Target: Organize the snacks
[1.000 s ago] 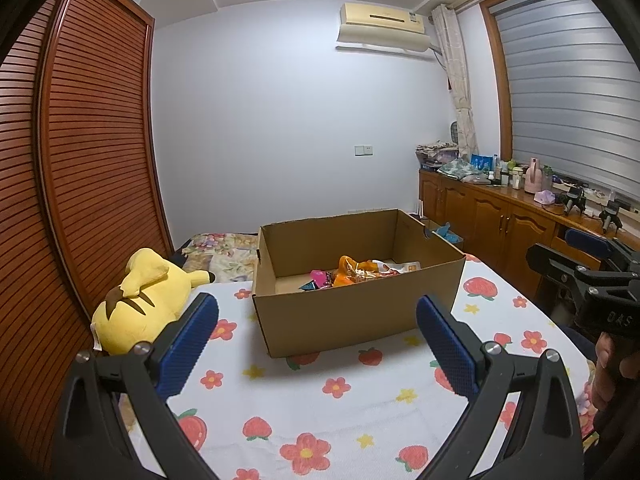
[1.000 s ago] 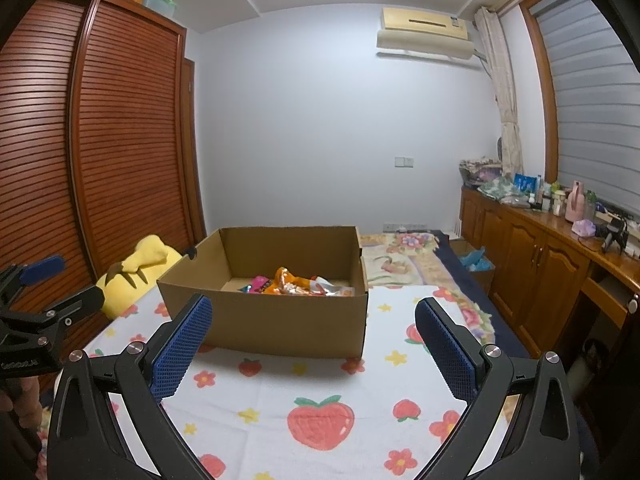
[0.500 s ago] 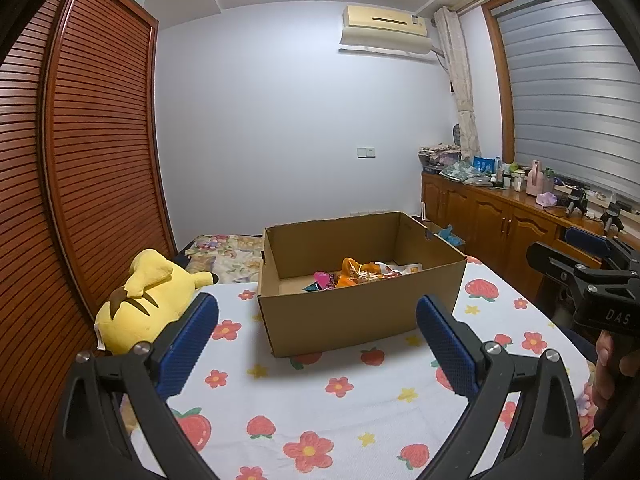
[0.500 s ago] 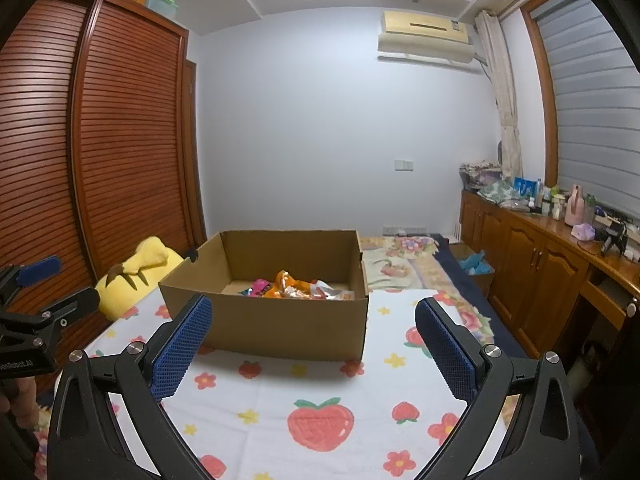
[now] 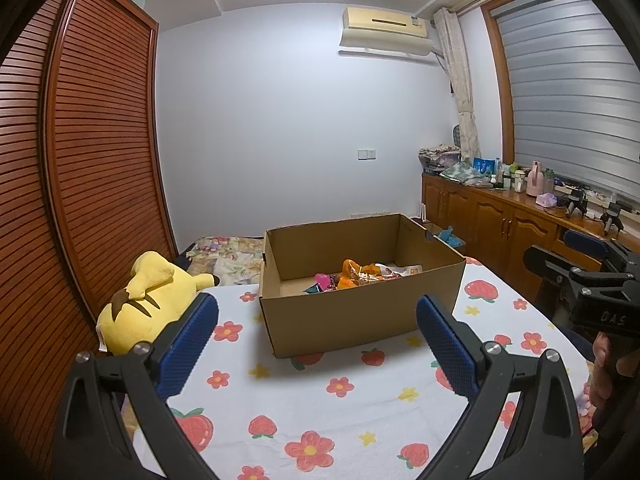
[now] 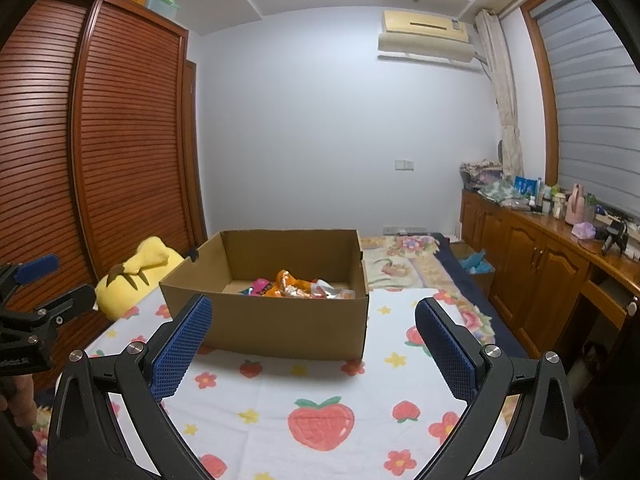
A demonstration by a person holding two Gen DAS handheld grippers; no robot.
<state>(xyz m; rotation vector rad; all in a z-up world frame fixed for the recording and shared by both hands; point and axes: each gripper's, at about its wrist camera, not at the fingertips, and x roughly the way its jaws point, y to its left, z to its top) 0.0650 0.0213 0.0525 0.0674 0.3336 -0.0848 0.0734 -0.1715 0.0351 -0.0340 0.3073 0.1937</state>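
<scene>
Bare cloth [image 6: 320, 384] lies before the open-topped box [image 6: 280, 328]; a yellow plush [image 5: 140, 312] crowds its left.

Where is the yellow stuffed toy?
In both views the yellow stuffed toy lies at the table's left edge, left of the cardboard box and in front of the wooden wardrobe.

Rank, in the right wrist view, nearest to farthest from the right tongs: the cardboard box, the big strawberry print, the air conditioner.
1. Strawberry print: on the cloth, right between the right tongs, low.
2. Box: centre of the table, beyond the print.
3. Air conditioner: high on the far wall, right.
</scene>
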